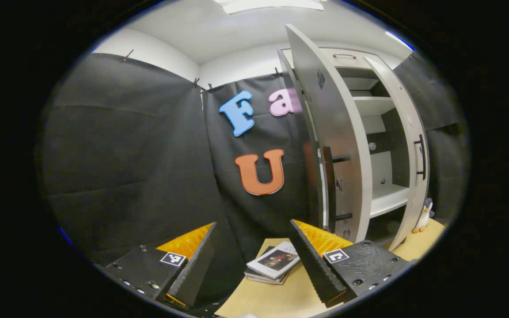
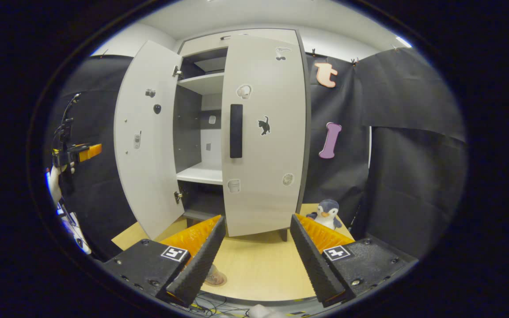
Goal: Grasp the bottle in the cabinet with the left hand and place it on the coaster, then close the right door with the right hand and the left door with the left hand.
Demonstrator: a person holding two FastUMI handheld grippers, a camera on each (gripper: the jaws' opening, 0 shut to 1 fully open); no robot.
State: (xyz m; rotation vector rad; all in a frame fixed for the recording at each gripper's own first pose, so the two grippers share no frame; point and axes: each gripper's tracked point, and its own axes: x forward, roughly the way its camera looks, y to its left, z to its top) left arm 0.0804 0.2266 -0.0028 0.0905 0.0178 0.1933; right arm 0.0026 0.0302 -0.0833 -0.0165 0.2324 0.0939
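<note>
left gripper agape, right gripper agape, both empty

You had one cabinet before you, with two doors: the left door and the right door. One toy penguin stood on one table, and two books lay stacked

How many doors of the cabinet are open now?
1 fully: the left door stands wide open. The right door is almost shut, a gap remaining beside it. Both claws are open and apart from the doors.
</note>
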